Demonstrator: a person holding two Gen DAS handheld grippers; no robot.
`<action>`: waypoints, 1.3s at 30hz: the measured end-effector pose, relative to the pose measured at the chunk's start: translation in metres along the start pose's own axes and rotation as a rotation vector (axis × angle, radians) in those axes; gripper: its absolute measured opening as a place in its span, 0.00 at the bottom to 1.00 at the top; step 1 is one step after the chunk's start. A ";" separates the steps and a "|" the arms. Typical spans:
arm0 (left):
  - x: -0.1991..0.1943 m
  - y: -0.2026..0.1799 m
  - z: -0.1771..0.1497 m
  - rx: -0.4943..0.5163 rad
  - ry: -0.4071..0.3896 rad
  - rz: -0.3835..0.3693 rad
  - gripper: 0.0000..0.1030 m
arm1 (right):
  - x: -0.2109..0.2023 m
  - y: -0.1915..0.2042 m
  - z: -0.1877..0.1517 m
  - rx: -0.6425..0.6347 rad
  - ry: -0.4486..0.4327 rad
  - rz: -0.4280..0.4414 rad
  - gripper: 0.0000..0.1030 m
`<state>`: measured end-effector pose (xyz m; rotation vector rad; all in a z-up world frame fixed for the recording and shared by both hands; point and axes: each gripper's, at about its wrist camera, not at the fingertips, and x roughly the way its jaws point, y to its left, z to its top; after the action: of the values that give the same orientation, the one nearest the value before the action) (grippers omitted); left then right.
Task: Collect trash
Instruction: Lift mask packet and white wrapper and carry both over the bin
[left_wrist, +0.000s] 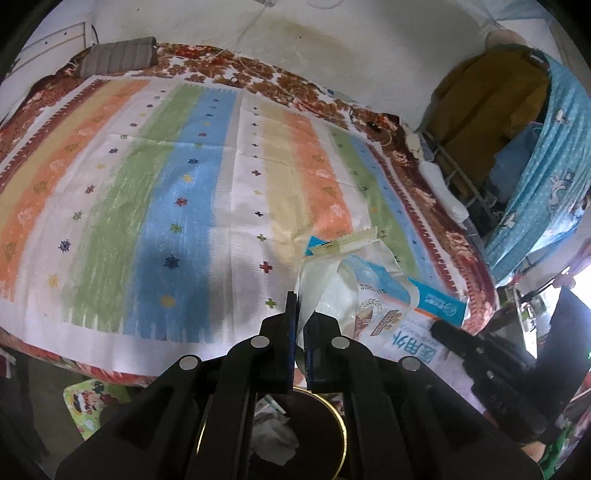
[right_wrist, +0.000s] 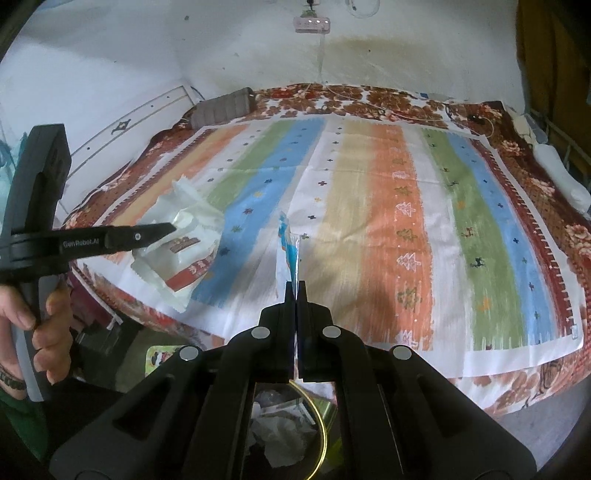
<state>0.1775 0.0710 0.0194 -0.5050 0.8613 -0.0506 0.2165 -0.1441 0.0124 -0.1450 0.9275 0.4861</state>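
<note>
My left gripper (left_wrist: 301, 306) is shut on a clear and white plastic food bag (left_wrist: 347, 291) and holds it over the near edge of the bed; the bag also shows in the right wrist view (right_wrist: 184, 240). My right gripper (right_wrist: 296, 290) is shut on a thin blue and white wrapper (right_wrist: 287, 251), held edge-on above the bed. That blue wrapper shows behind the bag in the left wrist view (left_wrist: 437, 299). A dark trash bin with a gold rim (left_wrist: 341, 424) holding crumpled paper sits below both grippers, also seen in the right wrist view (right_wrist: 321, 424).
The bed carries a striped multicolour sheet (right_wrist: 388, 206) over a red floral blanket (right_wrist: 546, 192). A grey pillow (left_wrist: 118, 55) lies at the far corner. A blue curtain (left_wrist: 554, 155) and a metal rack stand to the right. A colourful mat (left_wrist: 92, 402) lies on the floor.
</note>
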 end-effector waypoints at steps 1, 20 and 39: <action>-0.002 0.000 -0.002 -0.002 -0.005 -0.003 0.03 | -0.003 0.002 -0.003 -0.001 -0.004 0.001 0.00; -0.031 -0.006 -0.064 -0.009 -0.040 -0.024 0.03 | -0.053 0.027 -0.058 -0.063 -0.060 0.038 0.00; -0.001 -0.010 -0.137 0.005 0.125 0.171 0.03 | -0.034 0.039 -0.136 -0.042 0.152 0.010 0.00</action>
<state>0.0777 0.0075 -0.0497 -0.4254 1.0237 0.0734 0.0821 -0.1650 -0.0390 -0.2181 1.0675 0.5095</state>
